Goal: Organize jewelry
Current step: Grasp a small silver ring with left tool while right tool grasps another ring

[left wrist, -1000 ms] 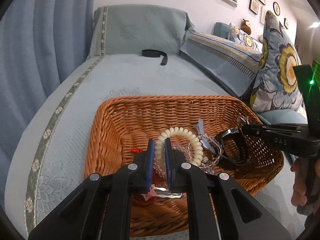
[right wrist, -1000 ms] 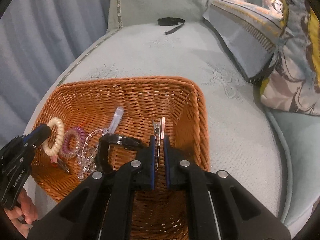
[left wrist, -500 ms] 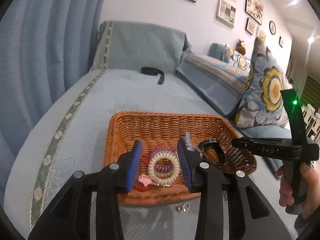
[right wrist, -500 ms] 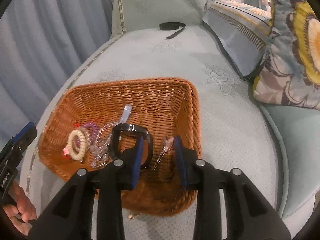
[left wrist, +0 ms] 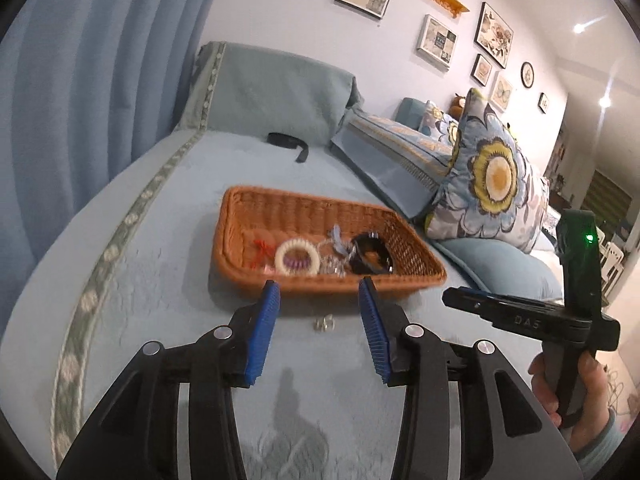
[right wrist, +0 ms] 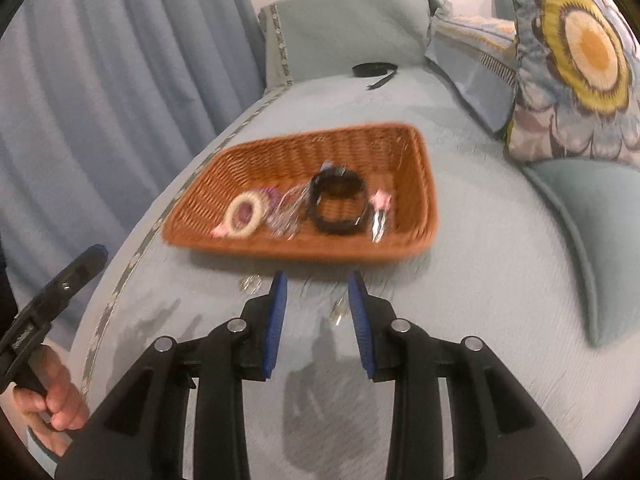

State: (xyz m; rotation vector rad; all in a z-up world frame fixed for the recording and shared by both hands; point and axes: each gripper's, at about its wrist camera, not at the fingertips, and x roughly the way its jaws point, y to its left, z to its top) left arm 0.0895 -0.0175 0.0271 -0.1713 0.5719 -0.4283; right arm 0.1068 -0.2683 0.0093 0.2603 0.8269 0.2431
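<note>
The left gripper (left wrist: 318,292) has its jaws parted with nothing between them — they have just been opening, and only the bedspread (left wrist: 168,292) shows through the gap. Just ahead of the fingertips and near the centre line of the jaws lies a small silver piece (left wrist: 325,323), loose on the fabric, short of the wicker basket (left wrist: 248,276); it is too small to tell its long axis. The right gripper (right wrist: 318,292) is also partly open and empty, its jaws having just opened as well. A second small silver piece (right wrist: 339,309) lies between its blue pads (right wrist: 276,316), close to the right one, and another glint (right wrist: 251,282) sits off to the left, nearer the basket's front wall. So each hand appears to have one stray piece almost straight ahead and below — a short dip should do rather than a reach across. Beyond both pieces the basket already holds a cream coil ring (left wrist: 298,260), a black bracelet (right wrist: 338,206), a tangle of clear beads (right wrist: 286,214) and a pink clip (right wrist: 380,202).
</note>
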